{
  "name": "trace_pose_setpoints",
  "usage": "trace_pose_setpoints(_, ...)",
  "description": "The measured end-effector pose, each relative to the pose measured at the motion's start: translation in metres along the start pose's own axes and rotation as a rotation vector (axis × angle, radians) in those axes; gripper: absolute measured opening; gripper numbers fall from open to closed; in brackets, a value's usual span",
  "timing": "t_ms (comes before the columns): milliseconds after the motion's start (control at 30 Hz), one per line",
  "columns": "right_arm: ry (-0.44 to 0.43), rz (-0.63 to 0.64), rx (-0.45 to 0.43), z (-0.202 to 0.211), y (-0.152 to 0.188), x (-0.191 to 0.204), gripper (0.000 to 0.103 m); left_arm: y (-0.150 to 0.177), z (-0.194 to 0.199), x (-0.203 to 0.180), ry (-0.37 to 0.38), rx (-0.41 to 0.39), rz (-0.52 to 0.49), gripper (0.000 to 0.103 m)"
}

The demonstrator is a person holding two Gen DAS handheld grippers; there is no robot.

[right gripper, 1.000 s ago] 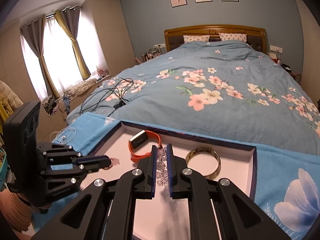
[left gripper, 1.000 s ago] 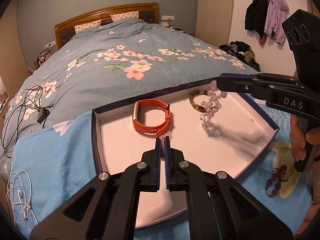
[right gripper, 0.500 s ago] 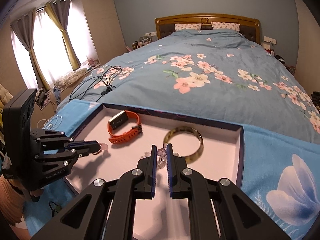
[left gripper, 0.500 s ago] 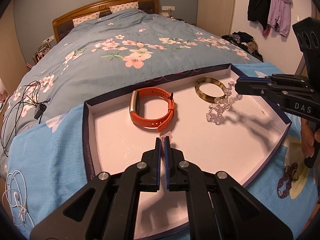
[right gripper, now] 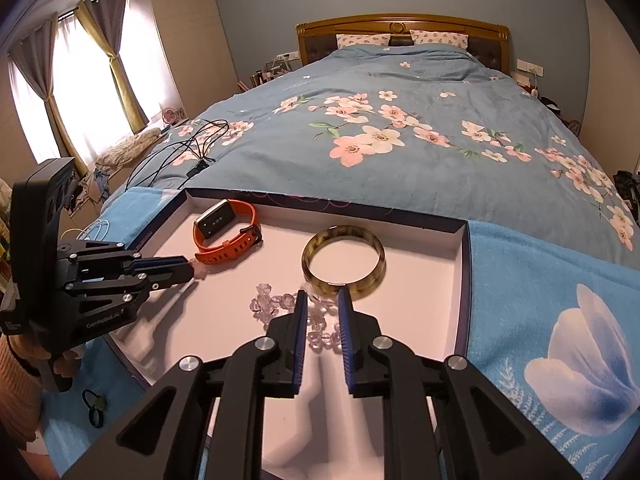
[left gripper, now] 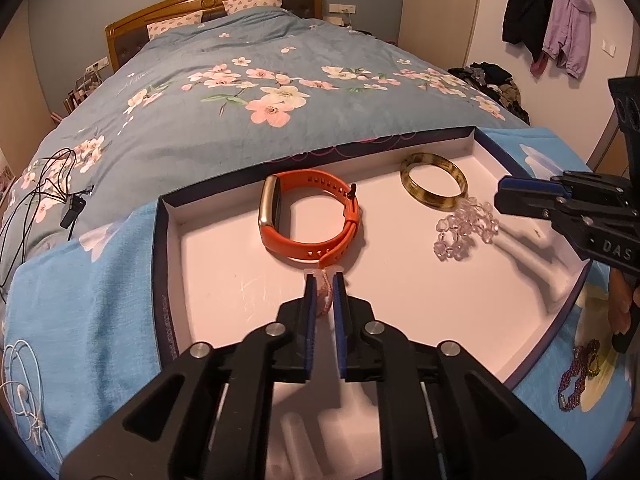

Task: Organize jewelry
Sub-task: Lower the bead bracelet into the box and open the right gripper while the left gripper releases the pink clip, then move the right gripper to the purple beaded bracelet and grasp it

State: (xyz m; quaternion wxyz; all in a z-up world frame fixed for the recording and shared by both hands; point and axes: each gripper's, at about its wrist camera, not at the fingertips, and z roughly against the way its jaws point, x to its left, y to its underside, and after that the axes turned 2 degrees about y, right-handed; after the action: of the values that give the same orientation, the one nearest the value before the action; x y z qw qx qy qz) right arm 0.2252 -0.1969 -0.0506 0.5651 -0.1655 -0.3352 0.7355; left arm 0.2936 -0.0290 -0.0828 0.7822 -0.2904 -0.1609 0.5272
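The clear crystal bead bracelet (right gripper: 294, 312) lies released near the white tray's (left gripper: 224, 296) right edge, beside the amber bangle (right gripper: 343, 258). The right gripper (right gripper: 322, 326), parted, should be lifted straight up. The left gripper (left gripper: 323, 304) pinches a small pink piece (left gripper: 324, 294).

Floral duvet (left gripper: 248, 92); cables (right gripper: 188, 148); jackets (left gripper: 548, 12), possibly hooked.

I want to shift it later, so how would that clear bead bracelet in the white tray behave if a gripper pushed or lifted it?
The clear bead bracelet lies in a loose, irregular heap on the white tray, so it is probably floppy and would drape when lifted. Pushed, it would likely bunch or smear rather than slide whole. The glossy round beads may slip between the right gripper fingers.
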Motion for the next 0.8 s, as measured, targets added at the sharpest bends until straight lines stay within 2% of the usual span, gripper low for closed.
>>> trace_pose_setpoints(67, 0.000, -0.004, -0.003, 0.002, 0.001, 0.000, 0.018, -0.001, 0.000, 0.001, -0.006, -0.005, 0.002, 0.012)
trace_pose_setpoints(200, -0.004, -0.010, -0.022, 0.015, 0.006, -0.001, 0.026, 0.000, 0.009, 0.000, -0.031, -0.043, -0.003, 0.029)
trace_pose_setpoints(233, -0.006, -0.011, -0.026, 0.018, 0.008, -0.001, 0.026, 0.000, 0.015, -0.001, -0.040, -0.061, -0.004, 0.035)
trace_pose_setpoints(300, -0.014, -0.011, -0.036, 0.028, 0.012, -0.001, 0.029, 0.001, 0.026, -0.002, -0.059, -0.094, -0.006, 0.039)
trace_pose_setpoints(367, -0.018, -0.006, -0.048, 0.037, 0.016, 0.000, 0.031, 0.002, 0.043, -0.002, -0.072, -0.136, -0.006, 0.050)
trace_pose_setpoints(600, -0.026, 0.039, -0.071, 0.077, 0.044, 0.007, 0.035, 0.026, 0.100, -0.010, -0.102, -0.247, -0.035, 0.055)
trace_pose_setpoints(800, -0.010, 0.094, -0.052, 0.102, 0.081, 0.017, 0.034, 0.059, 0.132, -0.017, -0.085, -0.272, -0.040, 0.057)
